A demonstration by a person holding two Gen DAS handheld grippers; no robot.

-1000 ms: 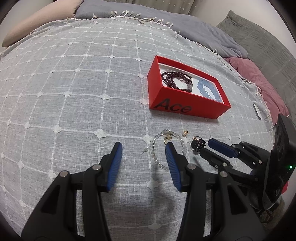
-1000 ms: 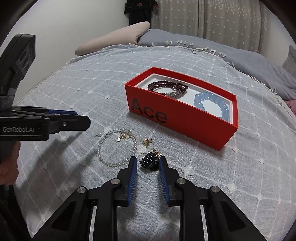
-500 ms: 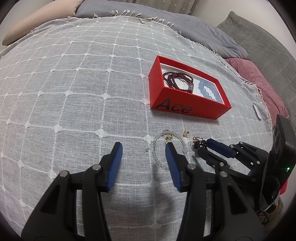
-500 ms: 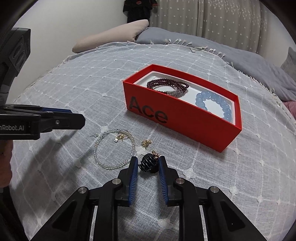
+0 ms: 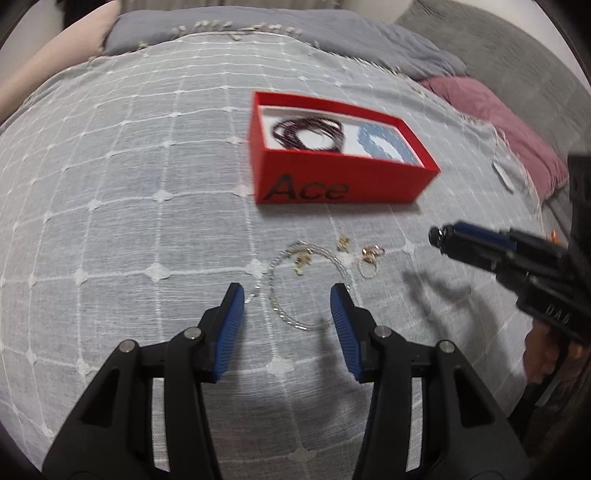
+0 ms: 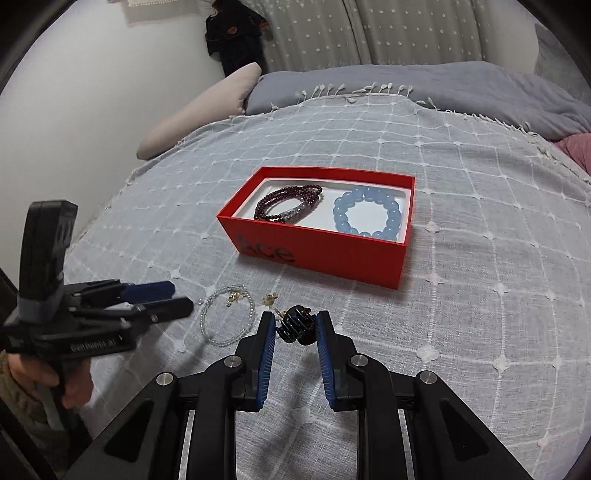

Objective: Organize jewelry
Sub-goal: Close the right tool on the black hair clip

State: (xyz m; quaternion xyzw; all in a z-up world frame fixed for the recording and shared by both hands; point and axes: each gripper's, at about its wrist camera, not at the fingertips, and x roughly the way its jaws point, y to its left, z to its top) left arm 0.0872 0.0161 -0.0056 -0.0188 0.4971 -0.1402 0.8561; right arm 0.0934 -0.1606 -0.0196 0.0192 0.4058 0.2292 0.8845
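A red box (image 5: 332,186) (image 6: 325,251) on the bed holds a dark red bead bracelet (image 6: 288,206) and a blue bead bracelet (image 6: 367,214). My right gripper (image 6: 294,326) is shut on a black beaded ring (image 6: 295,328) and holds it above the bedspread; it also shows in the left wrist view (image 5: 441,236). My left gripper (image 5: 286,299) is open and empty over a clear bead bracelet (image 5: 291,291) (image 6: 225,317). Small gold earrings (image 5: 304,258) (image 6: 269,298) and a thin ring (image 5: 369,264) lie beside the clear bracelet.
A grey checked bedspread (image 6: 480,258) covers the bed. Pillows lie at the back: a beige one (image 6: 207,107), a grey one (image 5: 258,33) and a pink one (image 5: 498,122). A small white object (image 5: 503,176) lies at the right.
My right gripper has closed on the black ring and lifted it off the bedspread, toward the right. The left gripper has shifted closer over the clear bracelet.
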